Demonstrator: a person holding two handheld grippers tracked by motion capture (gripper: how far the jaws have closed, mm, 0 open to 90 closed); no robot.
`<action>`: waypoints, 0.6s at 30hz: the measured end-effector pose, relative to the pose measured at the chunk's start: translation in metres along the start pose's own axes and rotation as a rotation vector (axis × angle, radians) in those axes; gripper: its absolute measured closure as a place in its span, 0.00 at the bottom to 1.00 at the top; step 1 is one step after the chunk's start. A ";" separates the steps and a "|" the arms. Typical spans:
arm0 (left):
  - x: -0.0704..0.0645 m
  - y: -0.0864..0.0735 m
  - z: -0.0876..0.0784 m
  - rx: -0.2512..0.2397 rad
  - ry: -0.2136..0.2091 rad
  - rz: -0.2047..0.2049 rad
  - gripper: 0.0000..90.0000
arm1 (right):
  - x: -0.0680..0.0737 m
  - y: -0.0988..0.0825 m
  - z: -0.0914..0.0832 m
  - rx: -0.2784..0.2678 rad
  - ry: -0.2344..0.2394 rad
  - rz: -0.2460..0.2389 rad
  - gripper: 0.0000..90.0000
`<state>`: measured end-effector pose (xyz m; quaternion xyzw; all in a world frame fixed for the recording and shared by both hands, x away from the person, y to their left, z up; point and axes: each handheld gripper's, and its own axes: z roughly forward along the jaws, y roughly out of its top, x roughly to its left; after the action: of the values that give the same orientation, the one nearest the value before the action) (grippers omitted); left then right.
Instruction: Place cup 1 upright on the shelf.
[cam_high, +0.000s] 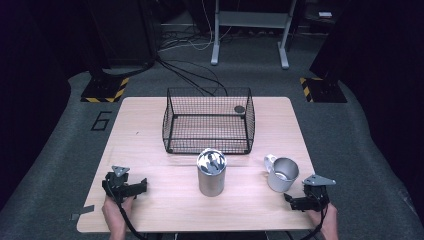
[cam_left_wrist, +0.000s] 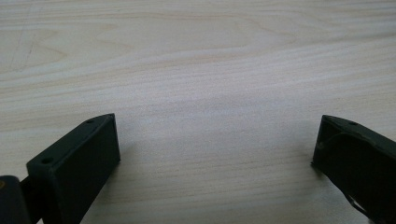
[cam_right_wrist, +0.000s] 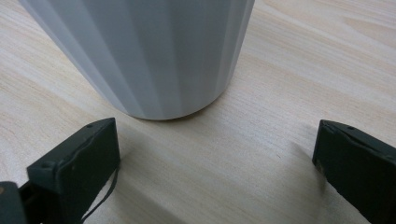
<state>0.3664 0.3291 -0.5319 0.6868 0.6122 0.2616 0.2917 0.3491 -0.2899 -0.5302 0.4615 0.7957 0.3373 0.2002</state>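
Observation:
A tall shiny metal canister (cam_high: 211, 173) stands open-topped at the middle of the wooden table (cam_high: 150, 125). To its right sits a grey metal mug (cam_high: 283, 174) with its handle turned to the back left. My right gripper (cam_high: 294, 201) rests just in front of the mug, open. In the right gripper view the mug's pale ribbed wall (cam_right_wrist: 149, 51) stands close ahead of the right gripper (cam_right_wrist: 215, 140), outside the jaws. My left gripper (cam_high: 140, 187) lies near the front left, open. The left gripper (cam_left_wrist: 215, 140) has bare wood between its jaws.
A black wire basket (cam_high: 209, 121) stands behind the canister, with a small dark round thing (cam_high: 239, 109) in its back right corner. Beyond the table lie floor cables, a grey frame's legs and yellow-black striped bases. Bare wood lies between left gripper and canister.

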 end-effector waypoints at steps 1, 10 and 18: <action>0.000 0.000 0.000 0.000 0.000 0.000 0.00 | 0.000 0.000 0.000 0.000 -0.001 0.003 0.00; -0.009 -0.004 -0.004 -0.002 0.059 -0.060 0.00 | 0.000 0.000 0.000 0.001 0.000 0.006 0.00; -0.015 -0.006 -0.007 0.011 0.043 -0.058 0.00 | 0.000 0.001 0.001 0.007 0.001 0.005 0.00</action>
<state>0.3555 0.3153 -0.5308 0.6646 0.6392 0.2647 0.2821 0.3499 -0.2895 -0.5301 0.4643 0.7957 0.3351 0.1972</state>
